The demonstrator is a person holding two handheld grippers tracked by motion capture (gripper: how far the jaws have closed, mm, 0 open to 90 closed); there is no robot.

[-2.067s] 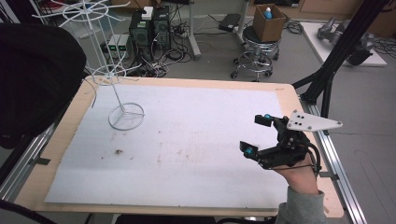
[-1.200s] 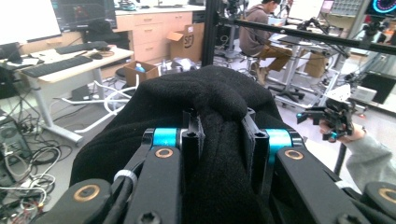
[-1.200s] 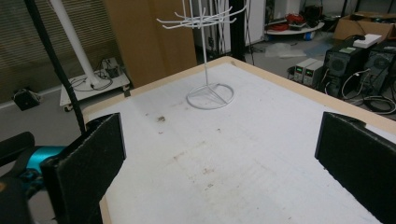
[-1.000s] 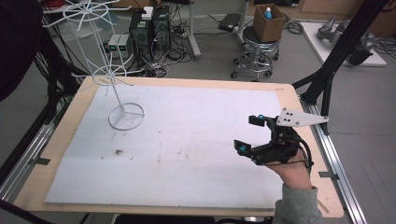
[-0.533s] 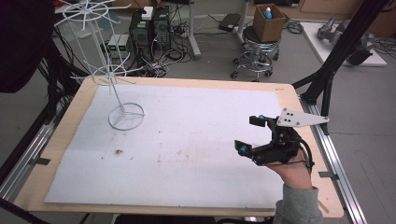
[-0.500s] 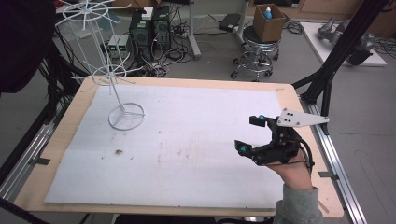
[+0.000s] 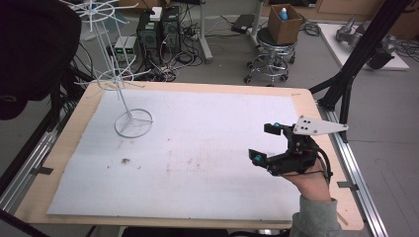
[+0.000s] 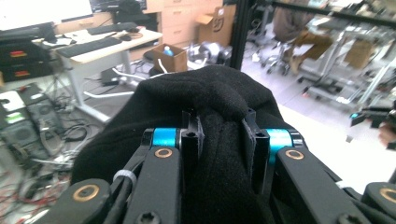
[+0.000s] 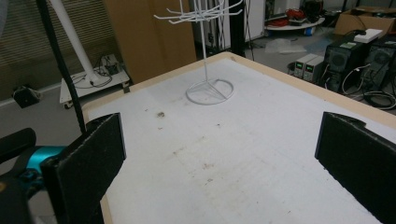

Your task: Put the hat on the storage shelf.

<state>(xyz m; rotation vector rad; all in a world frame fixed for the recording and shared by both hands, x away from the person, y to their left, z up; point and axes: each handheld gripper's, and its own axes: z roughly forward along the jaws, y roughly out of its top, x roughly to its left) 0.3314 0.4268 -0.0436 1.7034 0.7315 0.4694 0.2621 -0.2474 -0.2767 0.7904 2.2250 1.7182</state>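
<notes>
Jaws first: left gripper (image 8: 219, 140) is clamped on a fold of a black knit hat (image 8: 210, 107), fabric bunched between both pads; right gripper (image 7: 269, 144) stands wide apart w/ nothing between, pads (image 9: 93, 154) framing bare tabletop.

Table (image 7: 197, 148), white-topped w/ a wooden border, carries just a white wire stand (image 7: 129, 106) near its far left corner: ring base on the surface, thin upright pole, hooked arms spreading higher up. In the high view the hat (image 7: 32, 49) hangs as a big dark mass off the table's left edge, well apart from the stand, above floor level.

Step in hand, as I read it: carrying the hat toward the stand, prob. to hang it on top. Next move needs the left hand to bring the hat over the stand's crown, lower it so fabric catches the arms, then let go w/o tipping the light frame.

Pose: right hand (image 7: 311, 180) rests low at the table's right side, gripper aimed across the surface toward the stand. Left gripper points roughly level, the hat draped forward over its jaws.
</notes>
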